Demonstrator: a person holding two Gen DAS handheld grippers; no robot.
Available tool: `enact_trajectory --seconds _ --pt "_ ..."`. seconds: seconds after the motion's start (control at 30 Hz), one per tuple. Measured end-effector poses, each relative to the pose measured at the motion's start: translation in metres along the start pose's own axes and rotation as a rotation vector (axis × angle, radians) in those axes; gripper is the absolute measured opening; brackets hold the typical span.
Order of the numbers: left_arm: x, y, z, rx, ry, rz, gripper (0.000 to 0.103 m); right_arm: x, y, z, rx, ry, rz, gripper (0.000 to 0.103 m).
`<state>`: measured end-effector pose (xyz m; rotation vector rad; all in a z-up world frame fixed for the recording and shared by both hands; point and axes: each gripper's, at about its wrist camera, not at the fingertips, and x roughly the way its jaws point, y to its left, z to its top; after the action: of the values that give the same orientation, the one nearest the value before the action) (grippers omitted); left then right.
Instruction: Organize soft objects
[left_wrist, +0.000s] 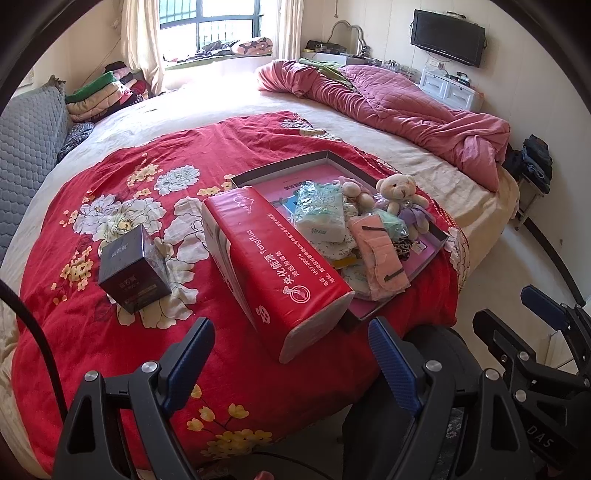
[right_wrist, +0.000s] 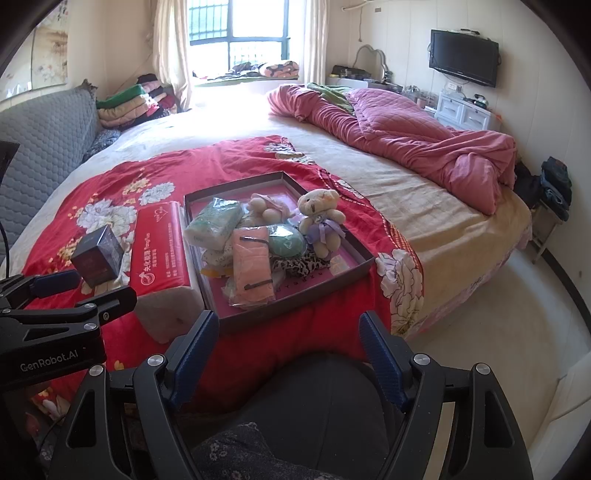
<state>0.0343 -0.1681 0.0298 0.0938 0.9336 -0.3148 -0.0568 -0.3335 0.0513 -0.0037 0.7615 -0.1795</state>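
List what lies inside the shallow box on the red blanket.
Inside the shallow box: teddy bear, green tissue pack, pink cloth, mint pouch, leopard-print fabric. Items beneath the pile are covered.

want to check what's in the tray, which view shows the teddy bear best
The right wrist view: the teddy bear sits nearer mid-frame, its whole body showing down to the purple skirt and legs, leaning in the shallow tray. In the left wrist view the bear is smaller and farther off, its lower half partly hidden by packets.
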Motion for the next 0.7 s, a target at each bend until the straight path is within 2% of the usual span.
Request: enact_trajectory --seconds 0.7 --pt "0.0018 -0.0004 0.0004 0.005 0.006 0.025 0.085 0.0020 -0.0016 -0.0019 0.006 0.009 0.005 0.079"
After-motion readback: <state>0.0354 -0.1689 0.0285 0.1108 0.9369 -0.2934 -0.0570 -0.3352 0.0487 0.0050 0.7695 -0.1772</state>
